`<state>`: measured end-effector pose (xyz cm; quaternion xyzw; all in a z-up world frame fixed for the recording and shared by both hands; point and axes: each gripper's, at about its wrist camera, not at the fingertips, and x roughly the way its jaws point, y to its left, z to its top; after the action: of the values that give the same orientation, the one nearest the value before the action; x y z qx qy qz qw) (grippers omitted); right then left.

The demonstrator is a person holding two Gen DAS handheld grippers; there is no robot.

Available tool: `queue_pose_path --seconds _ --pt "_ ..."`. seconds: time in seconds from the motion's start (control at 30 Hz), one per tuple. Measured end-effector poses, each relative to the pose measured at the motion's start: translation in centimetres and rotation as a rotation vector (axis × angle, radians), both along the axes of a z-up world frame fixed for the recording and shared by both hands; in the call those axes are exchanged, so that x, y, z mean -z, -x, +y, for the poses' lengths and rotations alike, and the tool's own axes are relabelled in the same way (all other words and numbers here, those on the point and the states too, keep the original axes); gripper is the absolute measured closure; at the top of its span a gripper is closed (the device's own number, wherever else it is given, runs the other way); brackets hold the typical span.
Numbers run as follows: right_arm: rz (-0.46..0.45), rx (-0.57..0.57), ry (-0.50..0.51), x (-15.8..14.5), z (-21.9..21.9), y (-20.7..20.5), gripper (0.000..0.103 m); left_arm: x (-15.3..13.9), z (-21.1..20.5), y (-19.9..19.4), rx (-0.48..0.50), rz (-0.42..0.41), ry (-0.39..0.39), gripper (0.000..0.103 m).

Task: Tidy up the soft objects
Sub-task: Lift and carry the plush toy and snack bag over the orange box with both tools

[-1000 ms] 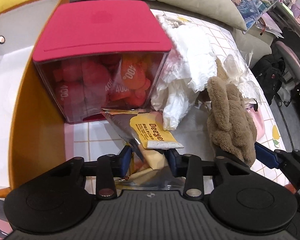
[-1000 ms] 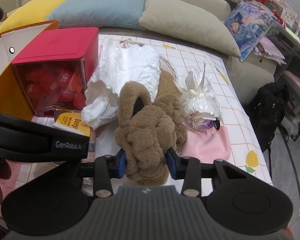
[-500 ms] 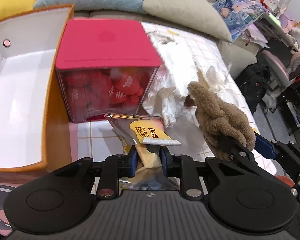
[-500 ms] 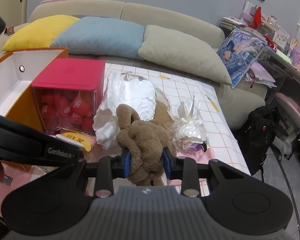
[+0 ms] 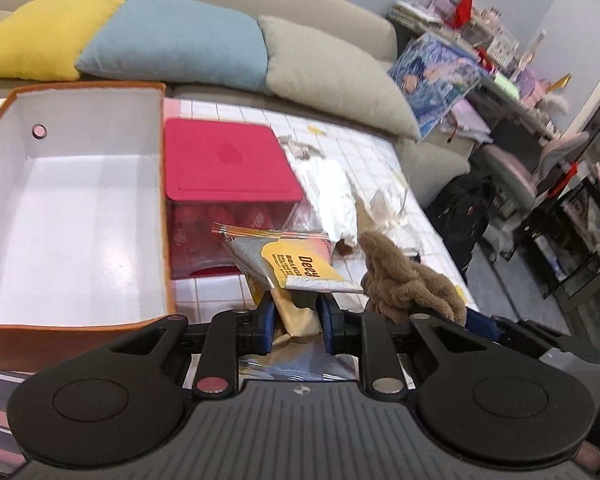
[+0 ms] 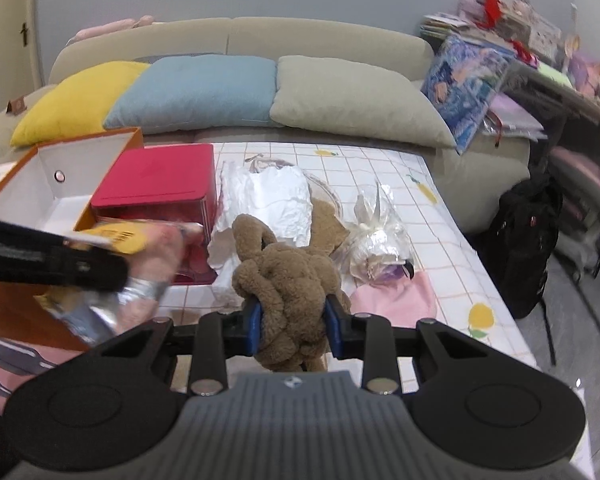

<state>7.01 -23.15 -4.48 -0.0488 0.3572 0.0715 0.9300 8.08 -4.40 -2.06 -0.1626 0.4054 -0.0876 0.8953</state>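
Note:
My left gripper [image 5: 296,316] is shut on a silver and yellow snack packet [image 5: 296,264] and holds it above the table, just right of the open orange box [image 5: 72,216] with its white inside. My right gripper [image 6: 294,322] is shut on a brown plush toy [image 6: 288,276], lifted over the checked tablecloth. The plush also shows in the left wrist view [image 5: 404,280] at the right. The packet and the left gripper show blurred at the left of the right wrist view [image 6: 112,248].
A clear box with a red lid [image 5: 228,168] stands beside the orange box. Crumpled white paper [image 6: 268,200], a clear plastic bundle [image 6: 380,236] and a pink pouch [image 6: 392,296] lie on the table. A sofa with cushions [image 6: 196,92] is behind. A black backpack [image 6: 528,240] sits at the right.
Both grippers have risen and drawn back from the table with their loads. The left one with the packet has shifted toward the orange box, which now shows more fully.

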Motion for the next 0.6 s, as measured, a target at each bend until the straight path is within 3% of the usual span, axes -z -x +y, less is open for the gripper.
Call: queue_pose_path --seconds 0.27,0.6 --pt "-0.033 -0.007 -0.037 -2.1 0.5 1.2 0.073 -3.0 1.9 2.8 -0.009 -0.129 0.008 0.078" --pt "-0.123 -0.14 -0.121 -6.7 3.6 1.7 0.073 -6.0 6.2 3.8 -0.116 -0.226 -0.008 0.079"
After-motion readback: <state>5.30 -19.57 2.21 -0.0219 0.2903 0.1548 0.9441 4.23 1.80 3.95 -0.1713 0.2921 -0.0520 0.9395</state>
